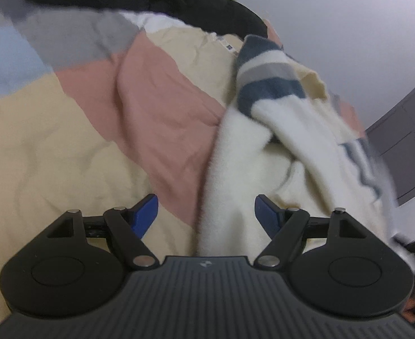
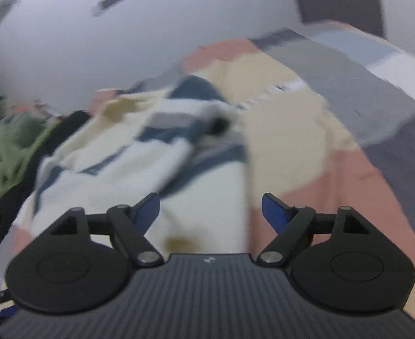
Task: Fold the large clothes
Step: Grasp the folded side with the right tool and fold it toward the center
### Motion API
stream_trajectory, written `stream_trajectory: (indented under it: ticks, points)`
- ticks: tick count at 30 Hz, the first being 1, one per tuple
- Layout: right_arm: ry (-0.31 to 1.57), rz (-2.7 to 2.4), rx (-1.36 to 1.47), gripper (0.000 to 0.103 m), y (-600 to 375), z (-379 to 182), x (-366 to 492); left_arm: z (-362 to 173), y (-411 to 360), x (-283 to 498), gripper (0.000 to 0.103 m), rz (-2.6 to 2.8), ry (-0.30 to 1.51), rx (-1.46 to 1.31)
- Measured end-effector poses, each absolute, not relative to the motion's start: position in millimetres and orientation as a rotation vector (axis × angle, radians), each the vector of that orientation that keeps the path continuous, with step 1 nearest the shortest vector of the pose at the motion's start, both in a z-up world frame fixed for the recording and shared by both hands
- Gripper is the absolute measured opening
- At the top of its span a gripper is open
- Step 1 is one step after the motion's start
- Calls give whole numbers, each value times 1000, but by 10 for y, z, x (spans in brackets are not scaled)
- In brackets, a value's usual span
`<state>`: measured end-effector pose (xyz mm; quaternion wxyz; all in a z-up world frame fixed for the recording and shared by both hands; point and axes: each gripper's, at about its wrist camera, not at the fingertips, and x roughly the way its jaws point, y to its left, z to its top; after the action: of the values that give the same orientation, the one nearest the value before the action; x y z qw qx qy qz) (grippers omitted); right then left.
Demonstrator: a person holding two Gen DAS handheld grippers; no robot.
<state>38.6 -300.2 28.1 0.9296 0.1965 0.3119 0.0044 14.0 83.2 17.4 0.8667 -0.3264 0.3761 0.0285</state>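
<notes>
You will find no legible text, number or brand name in either view. In the left wrist view, a small white label (image 1: 226, 45) sits on the cream fabric at the far edge of the bed cover (image 1: 66, 147); it carries a tiny blue mark, too small to read. A small pale emblem (image 1: 204, 264) is moulded on the ribbed body of the left gripper (image 1: 206, 216); it appears to be a logo, but no letters resolve. The right wrist view shows a matching emblem (image 2: 208, 260) on the right gripper (image 2: 210, 214), blurred. Nothing else bears writing.
</notes>
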Motion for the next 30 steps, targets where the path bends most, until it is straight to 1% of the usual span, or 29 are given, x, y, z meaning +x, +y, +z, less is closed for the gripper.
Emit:
stream_trajectory:
  ticks: [2, 4, 6, 10, 14, 17, 20, 22, 24, 25, 26, 28, 30]
  points:
    - [724, -55, 462, 82, -3118, 149, 413, 102, 878, 147, 80, 47, 790, -750]
    - [812, -50, 548, 81, -3198, 4, 448, 90, 873, 141, 81, 61, 776, -746]
    - [866, -12, 648, 83, -3230, -137, 436, 54, 885, 143, 88, 36, 771, -790]
    - [917, 174, 755, 83, -3138, -236, 403, 9, 926, 125, 89, 23, 757, -851]
    - [922, 337, 872, 83, -3052, -237, 297, -24, 999, 69, 89, 19, 742, -942]
    - [865, 448, 888, 83, -2996, -110, 214, -71, 1023, 45, 91, -45, 746, -1037]
    - [842, 501, 862, 83, -2938, -28, 177, -101, 968, 22, 93, -75, 784, -1059]
    - [885, 476, 832, 83, -2886, -69, 179, -80, 919, 20, 93, -75, 807, -1025]
    - [1002, 413, 815, 83, -2836, -221, 204, -70, 893, 18, 93, -74, 811, -1013]
    - [1070, 373, 806, 80, -2811, -319, 217, -69, 887, 17, 93, -74, 813, -1012]
    - [1100, 357, 804, 80, -2794, -387, 224, -76, 892, 14, 93, -73, 812, -1016]
    - [1084, 374, 777, 83, -2735, -332, 222, -89, 903, -1, 93, -74, 811, -1031]
    - [1064, 425, 745, 83, -2652, -261, 233, -103, 908, -13, 93, -77, 814, -1049]
